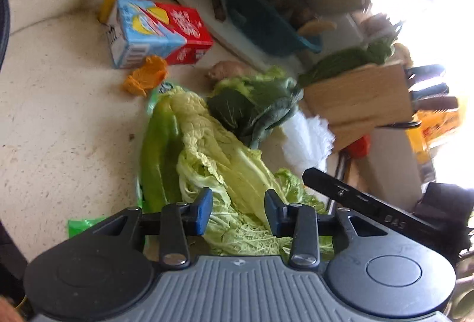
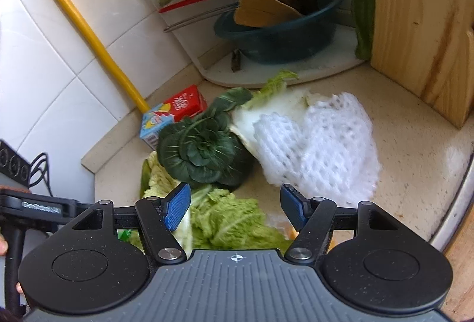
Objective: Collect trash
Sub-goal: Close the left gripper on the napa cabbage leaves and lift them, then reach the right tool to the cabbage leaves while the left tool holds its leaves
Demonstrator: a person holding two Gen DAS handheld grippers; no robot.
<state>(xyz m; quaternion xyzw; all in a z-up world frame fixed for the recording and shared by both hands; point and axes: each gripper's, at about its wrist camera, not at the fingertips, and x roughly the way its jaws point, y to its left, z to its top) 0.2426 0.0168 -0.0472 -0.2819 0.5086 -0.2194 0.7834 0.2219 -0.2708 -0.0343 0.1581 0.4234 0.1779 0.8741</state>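
The left tongs (image 1: 238, 213) were held part-open and empty straight over the napa cabbage leaves (image 1: 225, 162), whose long axis ran away from them toward the drink carton (image 1: 157, 33) at the back of the counter (image 1: 59, 120). The right tongs (image 2: 235, 210) were spread wider, likewise empty, with the white foam fruit net (image 2: 320, 150) just ahead and to their right. The nearer piece of trash was probably the cabbage, under the left tongs, though blur left this uncertain.
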